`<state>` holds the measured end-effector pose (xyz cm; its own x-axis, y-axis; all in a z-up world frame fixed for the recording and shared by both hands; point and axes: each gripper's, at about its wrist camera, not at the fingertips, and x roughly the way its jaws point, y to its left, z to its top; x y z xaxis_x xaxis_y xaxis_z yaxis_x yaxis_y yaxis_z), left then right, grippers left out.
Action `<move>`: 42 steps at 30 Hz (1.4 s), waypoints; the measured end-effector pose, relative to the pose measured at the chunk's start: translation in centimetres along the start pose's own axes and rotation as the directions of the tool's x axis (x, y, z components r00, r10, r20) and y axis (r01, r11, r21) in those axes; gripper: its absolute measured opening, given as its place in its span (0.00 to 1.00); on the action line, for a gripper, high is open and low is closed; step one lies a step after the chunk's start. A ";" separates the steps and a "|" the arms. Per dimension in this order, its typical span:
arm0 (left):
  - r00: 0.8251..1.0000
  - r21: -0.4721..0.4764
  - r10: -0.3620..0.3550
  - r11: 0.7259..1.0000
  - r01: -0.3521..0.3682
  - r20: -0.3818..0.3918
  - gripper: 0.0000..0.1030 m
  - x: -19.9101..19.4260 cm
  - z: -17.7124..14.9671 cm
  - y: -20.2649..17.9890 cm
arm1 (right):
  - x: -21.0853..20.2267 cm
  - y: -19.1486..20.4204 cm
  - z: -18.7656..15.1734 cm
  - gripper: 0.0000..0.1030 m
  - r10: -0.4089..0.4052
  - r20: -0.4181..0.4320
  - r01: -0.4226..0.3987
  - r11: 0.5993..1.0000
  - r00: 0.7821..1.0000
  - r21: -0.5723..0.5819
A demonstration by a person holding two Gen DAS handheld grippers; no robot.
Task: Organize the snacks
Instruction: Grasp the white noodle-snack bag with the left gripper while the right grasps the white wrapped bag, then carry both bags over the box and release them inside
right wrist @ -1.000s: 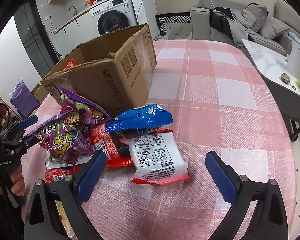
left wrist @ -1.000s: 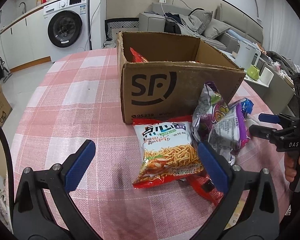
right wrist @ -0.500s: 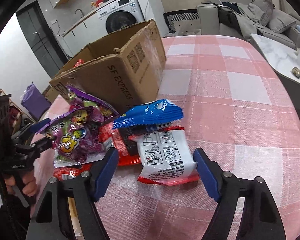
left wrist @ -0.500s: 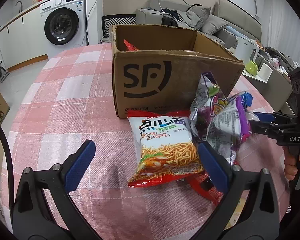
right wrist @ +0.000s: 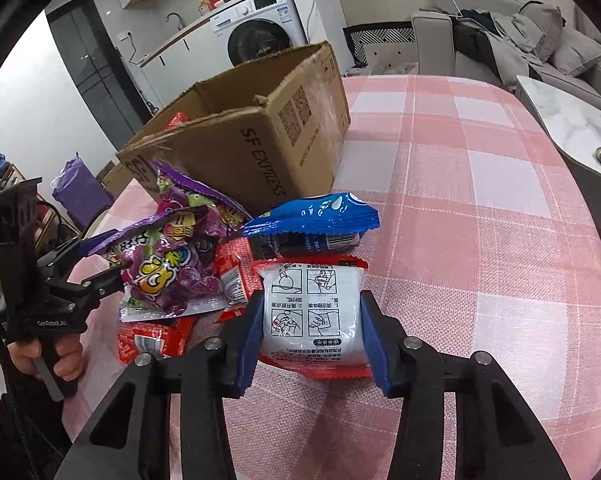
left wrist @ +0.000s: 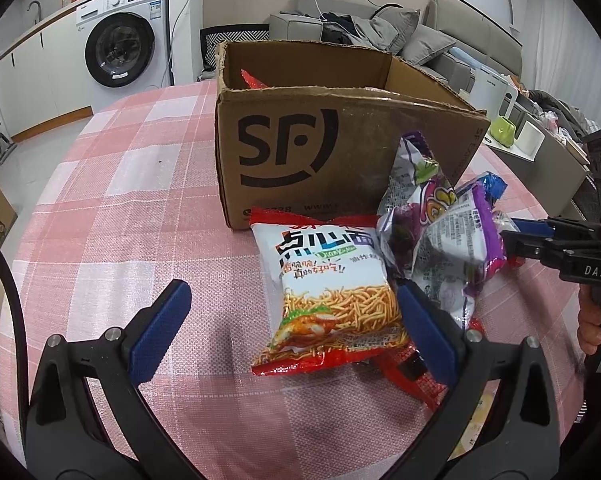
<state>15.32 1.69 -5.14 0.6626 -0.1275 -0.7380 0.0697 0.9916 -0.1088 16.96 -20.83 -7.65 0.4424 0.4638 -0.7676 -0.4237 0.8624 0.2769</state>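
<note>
An open cardboard box stands on the pink checked table, a red packet showing inside. Snacks lie before it: a noodle bag, purple candy bags, a blue packet and a white packet with red ends. My right gripper is closing, its blue pads against both sides of the white packet. My left gripper is open low over the table, its right finger beside the noodle bag. Each gripper shows in the other's view: right, left.
More red packets lie under the purple bags. The table's edge curves away on the right, with a marble counter beyond. A washing machine and a sofa stand behind the box.
The right gripper's jaws came in from wide open to both sides of the white packet. The left gripper drew slightly nearer the noodle bag and box and stayed open.
</note>
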 end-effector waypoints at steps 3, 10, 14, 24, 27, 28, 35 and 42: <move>1.000 -0.004 -0.003 1.000 0.003 0.000 0.99 0.0 -0.1 0.2 | -0.9 0.6 0.2 0.44 0.020 0.018 -0.020 1.000 1.000 -0.018; 0.996 -0.055 -0.090 0.994 0.090 -0.010 0.77 0.6 -0.4 1.0 | -2.2 1.4 0.4 0.44 0.044 0.051 -0.042 0.998 0.998 -0.038; 0.992 -0.038 -0.126 0.991 0.125 -0.009 0.56 0.7 -0.5 0.6 | -2.2 1.5 0.5 0.44 0.049 0.055 -0.047 0.998 0.997 -0.038; 0.992 -0.014 -0.128 0.992 0.128 0.022 0.49 -0.7 -0.4 0.0 | -2.9 1.8 0.7 0.44 0.047 0.079 -0.043 0.998 0.996 -0.052; 0.991 -0.015 -0.127 0.992 0.128 0.046 0.49 -1.6 -0.2 0.0 | -3.4 1.7 0.8 0.44 0.051 0.094 -0.047 0.998 0.994 -0.048; 0.991 -0.015 -0.125 0.992 0.126 0.054 0.49 -1.9 -0.1 0.0 | -3.6 1.7 0.8 0.44 0.050 0.100 -0.046 0.998 0.994 -0.048; 0.989 -0.008 -0.110 0.994 0.111 0.101 0.49 -4.0 0.4 -0.2 | -4.6 1.8 1.1 0.44 0.058 0.140 -0.051 0.997 0.988 -0.048; 0.986 0.000 -0.098 0.995 0.099 0.137 0.49 -5.9 0.5 -0.6 | -5.6 2.0 1.2 0.44 0.064 0.186 -0.058 0.998 0.980 -0.038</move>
<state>11.77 1.88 -0.37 0.7485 -0.2199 -0.6256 0.1349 0.9742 -0.1811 14.58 -21.44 -2.04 0.5536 0.5481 -0.6270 -0.4782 0.8256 0.2994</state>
